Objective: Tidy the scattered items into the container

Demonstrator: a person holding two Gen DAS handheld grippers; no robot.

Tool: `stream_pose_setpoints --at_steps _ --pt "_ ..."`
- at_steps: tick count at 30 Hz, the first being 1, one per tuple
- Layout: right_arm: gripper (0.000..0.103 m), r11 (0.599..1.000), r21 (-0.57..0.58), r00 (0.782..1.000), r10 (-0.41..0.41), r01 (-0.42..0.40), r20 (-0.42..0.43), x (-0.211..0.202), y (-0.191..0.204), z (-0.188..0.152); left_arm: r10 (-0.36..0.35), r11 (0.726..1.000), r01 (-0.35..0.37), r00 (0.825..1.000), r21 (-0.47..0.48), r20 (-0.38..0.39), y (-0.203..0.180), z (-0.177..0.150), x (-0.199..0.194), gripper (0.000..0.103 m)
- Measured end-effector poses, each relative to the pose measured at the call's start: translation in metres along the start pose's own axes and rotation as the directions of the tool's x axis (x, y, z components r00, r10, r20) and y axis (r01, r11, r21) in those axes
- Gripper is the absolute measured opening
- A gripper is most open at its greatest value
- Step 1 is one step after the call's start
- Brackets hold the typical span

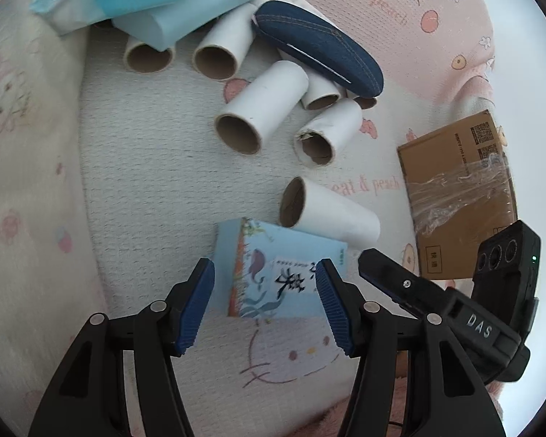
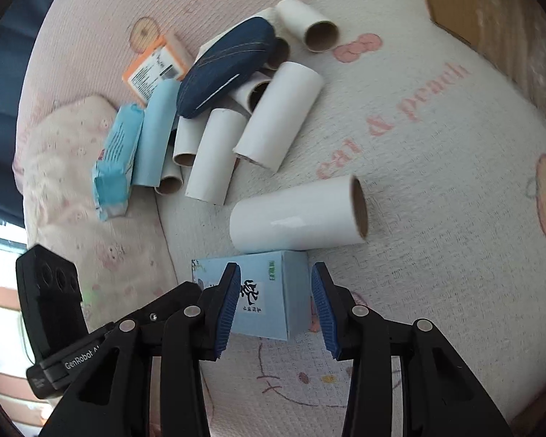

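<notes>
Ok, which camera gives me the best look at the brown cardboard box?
The left wrist view. The cardboard box shows nearly whole there, with its printed codes and a clear tape strip, only its lower right corner hidden behind the other gripper's camera. The right wrist view catches only a blurred part at the top right edge.

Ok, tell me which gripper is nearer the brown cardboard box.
Right. The right gripper lies between the left gripper and the cardboard box; the left gripper hangs farther off, over the small blue box.
</notes>
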State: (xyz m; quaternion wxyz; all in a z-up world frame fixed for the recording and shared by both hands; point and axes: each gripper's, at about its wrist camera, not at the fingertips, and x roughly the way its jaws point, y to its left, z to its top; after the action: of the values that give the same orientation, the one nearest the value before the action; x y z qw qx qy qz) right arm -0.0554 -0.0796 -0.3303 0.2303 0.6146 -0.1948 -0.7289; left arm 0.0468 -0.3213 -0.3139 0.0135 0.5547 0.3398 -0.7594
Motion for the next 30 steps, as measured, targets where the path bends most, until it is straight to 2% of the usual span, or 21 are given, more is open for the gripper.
stream_pose_setpoints --at_steps 6,8,11,17,19,21,23,30 --pt "0.038 0.999 0.025 0.996 0.03 -0.028 -0.083 0.021 0.004 -0.008 -0.009 1.0 0.009 1.0 -0.004 -0.014 0.007 -0.007 0.005 0.062" --pt "0.038 0.999 0.023 0.995 0.039 -0.037 -0.088 0.025 0.004 -0.01 -0.026 1.0 0.026 1.0 0.011 -0.01 0.004 -0.008 0.007 0.051" --pt "0.038 0.999 0.026 0.997 0.025 -0.023 -0.077 0.027 0.002 -0.011 -0.008 0.999 0.008 1.0 0.036 -0.004 0.002 -0.01 0.012 0.045" --pt "0.04 0.999 0.029 0.997 0.036 -0.034 -0.063 0.033 -0.004 -0.008 -0.034 0.999 0.034 0.999 0.013 0.019 0.007 -0.011 0.015 0.045" --pt "0.044 0.999 0.026 0.997 0.039 -0.037 -0.063 0.036 -0.004 -0.007 -0.036 0.999 0.035 0.999 0.027 0.025 0.005 -0.011 0.017 0.047" --pt "0.053 0.998 0.034 0.995 0.054 -0.052 -0.08 0.042 -0.007 -0.006 -0.039 0.999 0.038 0.999 0.034 0.02 0.004 -0.011 0.021 0.053" --pt "0.056 0.996 0.053 0.993 0.077 -0.073 -0.085 0.045 -0.01 -0.005 -0.05 0.998 0.049 0.999 0.025 0.014 0.004 -0.01 0.024 0.056" --pt "0.055 0.998 0.03 0.997 0.054 -0.052 -0.058 0.038 -0.007 -0.005 -0.072 0.997 0.072 0.997 0.004 0.01 0.0 -0.01 0.022 0.054"
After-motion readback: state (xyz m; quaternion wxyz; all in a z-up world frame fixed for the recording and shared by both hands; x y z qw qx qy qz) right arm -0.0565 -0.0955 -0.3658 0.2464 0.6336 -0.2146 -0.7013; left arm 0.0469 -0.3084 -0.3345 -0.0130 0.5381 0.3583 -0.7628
